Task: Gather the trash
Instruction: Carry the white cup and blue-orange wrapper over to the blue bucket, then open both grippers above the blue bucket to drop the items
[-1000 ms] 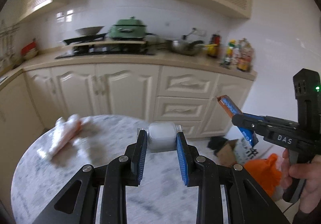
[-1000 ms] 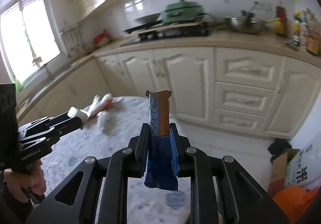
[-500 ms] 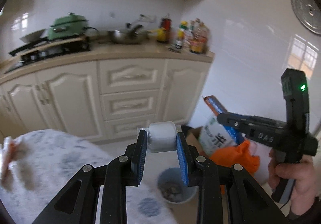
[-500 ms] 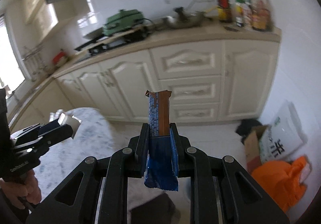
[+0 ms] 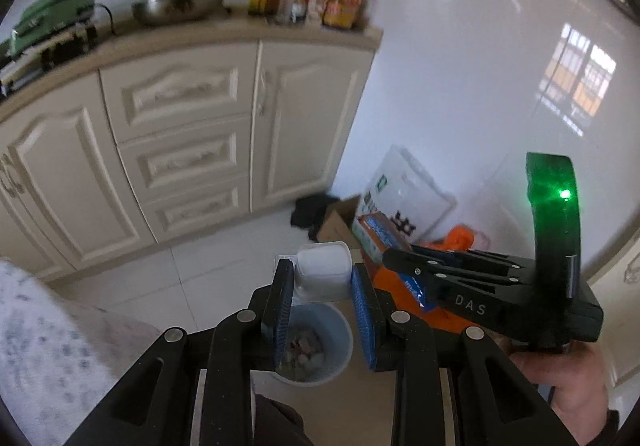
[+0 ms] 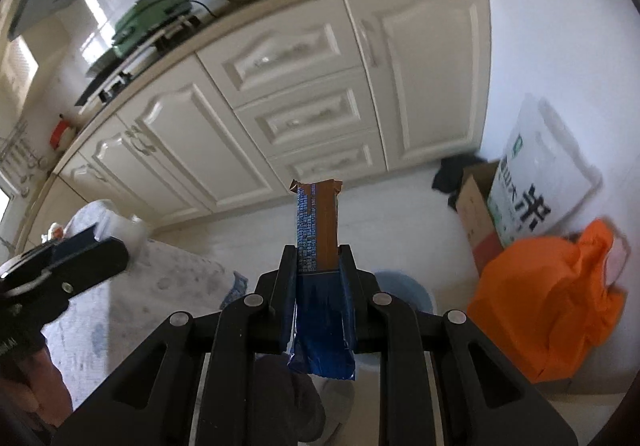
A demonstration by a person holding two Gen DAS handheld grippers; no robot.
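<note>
My left gripper point(image 5: 322, 280) is shut on a small white plastic cup point(image 5: 322, 270) and holds it in the air over a light blue trash bin point(image 5: 316, 342) on the floor. My right gripper point(image 6: 318, 264) is shut on a blue and brown snack wrapper point(image 6: 316, 230), which stands upright between the pads. The right gripper with the wrapper point(image 5: 378, 236) also shows in the left wrist view, just right of the cup. The bin's rim point(image 6: 416, 292) peeks out behind the right gripper. The left gripper point(image 6: 100, 246) shows at the left of the right wrist view.
The marble table edge point(image 5: 44, 334) is at the lower left. Cream kitchen cabinets point(image 5: 180, 150) stand behind. An orange plastic bag point(image 6: 552, 298), a white rice sack point(image 6: 536, 182) and a cardboard box point(image 6: 476, 206) lie on the floor by the white wall.
Both grippers have swung right and tilted down, away from the table toward the floor. The trash bin now lies right under them. Both still hold their items.
</note>
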